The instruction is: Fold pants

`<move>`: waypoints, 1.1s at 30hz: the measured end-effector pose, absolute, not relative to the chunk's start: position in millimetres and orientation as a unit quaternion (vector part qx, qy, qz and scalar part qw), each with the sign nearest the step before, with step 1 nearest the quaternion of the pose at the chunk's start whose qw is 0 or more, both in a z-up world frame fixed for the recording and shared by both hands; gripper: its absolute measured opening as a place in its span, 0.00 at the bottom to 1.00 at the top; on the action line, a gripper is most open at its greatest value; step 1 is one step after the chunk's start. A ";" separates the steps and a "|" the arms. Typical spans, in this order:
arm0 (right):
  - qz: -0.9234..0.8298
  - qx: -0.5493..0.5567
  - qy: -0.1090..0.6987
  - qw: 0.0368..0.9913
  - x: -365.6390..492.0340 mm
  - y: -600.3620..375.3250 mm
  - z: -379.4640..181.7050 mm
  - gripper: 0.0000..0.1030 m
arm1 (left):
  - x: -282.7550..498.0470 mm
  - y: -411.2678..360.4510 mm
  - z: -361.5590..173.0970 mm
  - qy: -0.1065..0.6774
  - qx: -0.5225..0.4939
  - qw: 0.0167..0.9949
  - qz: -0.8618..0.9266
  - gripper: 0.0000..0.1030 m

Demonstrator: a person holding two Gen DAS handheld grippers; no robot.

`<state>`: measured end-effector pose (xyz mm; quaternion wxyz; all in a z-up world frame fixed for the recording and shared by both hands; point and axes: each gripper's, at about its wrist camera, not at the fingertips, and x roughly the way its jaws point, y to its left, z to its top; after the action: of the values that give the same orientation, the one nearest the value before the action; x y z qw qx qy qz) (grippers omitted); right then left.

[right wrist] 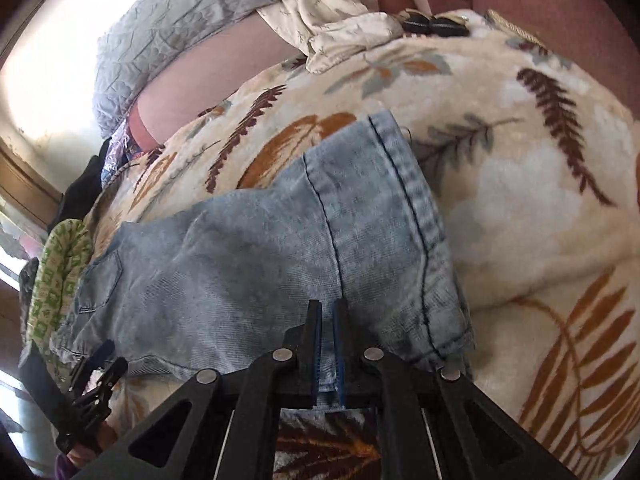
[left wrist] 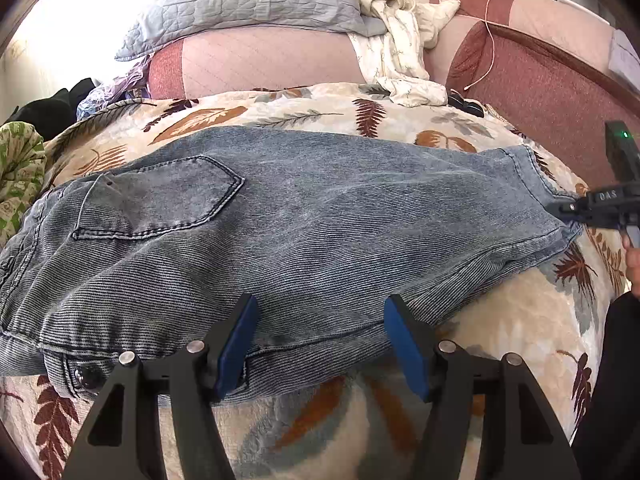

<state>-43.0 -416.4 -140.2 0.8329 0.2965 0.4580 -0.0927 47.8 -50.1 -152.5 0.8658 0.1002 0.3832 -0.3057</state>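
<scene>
Leaf-print blanket [left wrist: 500, 364] over bed; grey quilted pillow [left wrist: 248, 4] at head; folded denim pants [left wrist: 304, 220] lying across blanket; left gripper [left wrist: 320, 336] spread, empty; right gripper [right wrist: 328, 332] pinching hem.

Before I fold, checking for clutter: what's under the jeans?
The cream leaf-print blanket shows around the faded blue denim jeans; whatever lies directly beneath them is covered.
</scene>
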 end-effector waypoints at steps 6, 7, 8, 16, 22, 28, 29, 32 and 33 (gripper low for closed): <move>-0.073 0.326 0.466 0.819 -56.1 -414.9 -151.5 0.08 | 45.5 -52.4 -153.3 0.380 0.110 0.866 -0.305 0.65; -0.071 0.328 0.466 0.818 -56.6 -415.6 -151.5 0.08 | 44.8 -53.9 -153.3 0.380 0.113 0.866 -0.303 0.65; -0.070 0.330 0.466 0.818 -57.3 -416.3 -151.4 0.08 | 44.1 -55.4 -153.1 0.381 0.118 0.866 -0.301 0.65; -0.094 0.274 0.404 0.868 -66.4 -409.6 -114.3 0.10 | 21.5 -70.7 -122.9 0.386 0.144 0.866 -0.281 0.65; -0.092 0.218 0.357 0.904 -74.0 -392.1 -83.6 0.10 | 13.5 -96.2 -93.6 0.383 0.128 0.880 -0.251 0.73; -0.077 0.234 0.336 0.909 -82.1 -390.4 -71.7 0.56 | -1.3 -132.2 -70.7 0.359 0.140 0.887 -0.253 0.73; -0.073 0.234 0.329 0.912 -84.5 -390.4 -68.4 0.57 | -4.6 -138.3 -67.6 0.353 0.146 0.888 -0.255 0.73; -0.064 0.240 0.323 0.913 -89.3 -392.9 -64.0 0.57 | -10.6 -150.5 -61.3 0.347 0.155 0.888 -0.260 0.73; -0.061 0.246 0.322 0.912 -90.3 -394.4 -63.5 0.57 | -13.4 -155.0 -59.6 0.343 0.161 0.888 -0.260 0.73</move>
<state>-90.3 -394.4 -63.5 0.9120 0.2464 0.3222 -0.0608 -13.4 -155.0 -59.6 0.8880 0.1605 0.3434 -0.2604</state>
